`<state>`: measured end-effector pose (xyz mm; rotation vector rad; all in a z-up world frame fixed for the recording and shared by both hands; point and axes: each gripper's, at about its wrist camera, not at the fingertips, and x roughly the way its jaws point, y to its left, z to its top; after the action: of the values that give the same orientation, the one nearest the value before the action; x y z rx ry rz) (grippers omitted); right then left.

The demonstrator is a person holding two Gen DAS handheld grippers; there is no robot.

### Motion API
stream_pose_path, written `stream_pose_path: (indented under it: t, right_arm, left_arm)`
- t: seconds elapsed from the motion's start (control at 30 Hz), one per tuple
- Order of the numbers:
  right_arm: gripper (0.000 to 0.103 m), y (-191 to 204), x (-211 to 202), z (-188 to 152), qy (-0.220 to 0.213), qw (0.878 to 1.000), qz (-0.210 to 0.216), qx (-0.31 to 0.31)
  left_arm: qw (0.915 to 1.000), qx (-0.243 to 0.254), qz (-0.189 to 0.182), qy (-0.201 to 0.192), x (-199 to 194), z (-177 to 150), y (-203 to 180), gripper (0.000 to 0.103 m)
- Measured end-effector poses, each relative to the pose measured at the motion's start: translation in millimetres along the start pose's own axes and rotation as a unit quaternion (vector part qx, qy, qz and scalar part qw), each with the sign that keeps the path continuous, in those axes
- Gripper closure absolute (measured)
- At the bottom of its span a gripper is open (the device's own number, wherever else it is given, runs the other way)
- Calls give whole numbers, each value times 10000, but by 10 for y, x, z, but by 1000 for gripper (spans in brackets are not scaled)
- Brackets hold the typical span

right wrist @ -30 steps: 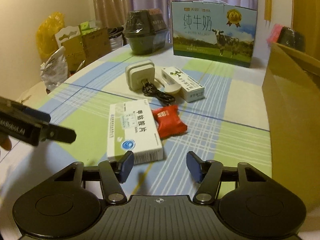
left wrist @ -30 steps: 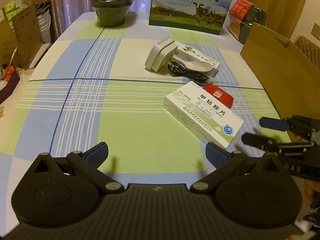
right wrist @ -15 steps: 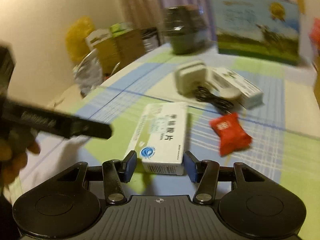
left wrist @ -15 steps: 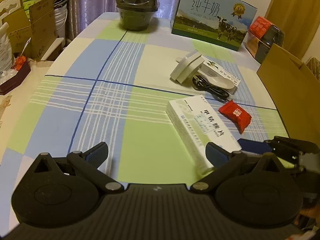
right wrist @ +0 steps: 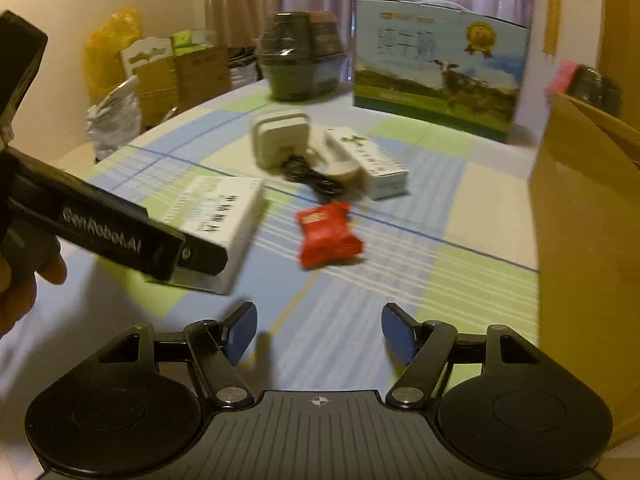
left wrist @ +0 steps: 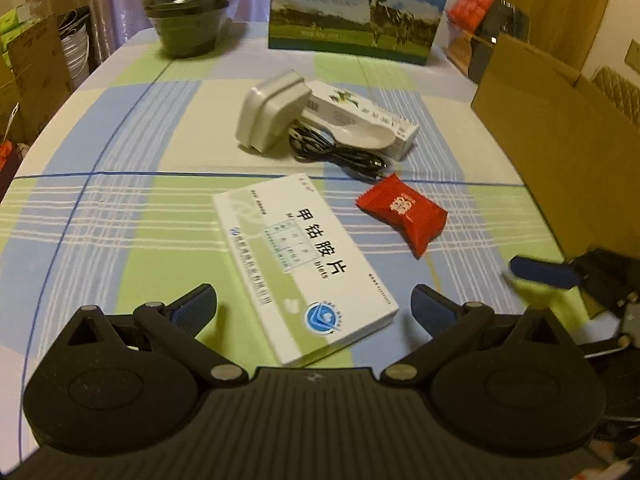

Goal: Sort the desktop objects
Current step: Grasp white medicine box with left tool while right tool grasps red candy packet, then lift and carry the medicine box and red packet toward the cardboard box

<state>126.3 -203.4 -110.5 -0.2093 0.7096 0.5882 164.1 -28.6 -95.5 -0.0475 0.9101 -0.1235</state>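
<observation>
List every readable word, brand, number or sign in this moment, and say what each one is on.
"纯牛奶" and "PURE MILK": milk carton.
"甲钴胺片": white medicine box; its smaller print is too small to read.
"GenRobot.AI": side of the left hand-held gripper.
Red packet: white mark, too blurred to read.
Long white box: print illegible.

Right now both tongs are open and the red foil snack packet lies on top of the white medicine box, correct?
Not quite: the red foil snack packet lies on the tablecloth beside the white medicine box, apart from it, as the left wrist view shows. Both tongs, left and right, are open.
</observation>
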Motion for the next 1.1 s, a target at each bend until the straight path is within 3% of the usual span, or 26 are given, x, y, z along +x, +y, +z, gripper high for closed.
stream_pose_path:
  t: [0.07,0.13,0.2,0.3,0.43,0.53,0.67,0.73,0.77,0.83,1.1]
  right_arm:
    - [36,-47,36,41,-17,10000,-13,9]
    - [36,-62,75,88,-42,10000,-32,-28]
    - [36,-70,127,144,-84,9999,-21,-54]
    - [36,-60,255,235,-126,9999,17,-77]
    - [36,-12,454,343,-112,9999,49,-70]
    - [36,9,597,414,-74,9999,59,-64]
    - [37,29,731,477,-15,9999,0,-121]
    - [50,36,763,485,47,9999,-12,-155]
    - [53,34,759,487,53,9999,-20,-141]
    - [70,43,724,478,81,9998,-115,-149]
    - [73,69,205,163,269,9983,-371,371]
  left_arm:
    - [9997,194,115,35,78,-2,-42,2]
    - [9991,362,222,65,120,-9,-41,9]
    - [9992,310,194,146,116,-5,37,26]
    - [9991,260,296,137,75,1,173,32]
    - [9992,208,318,91,50,6,309,35]
    - [9990,217,399,-38,49,1,357,19]
    - [9992,151,343,-172,74,31,398,17]
    - [9990,176,330,-233,83,59,393,18]
    - [9991,181,312,-236,96,73,393,23]
    - [9995,151,229,-164,131,88,397,35]
    - [9977,618,254,-90,-87,-200,116,36]
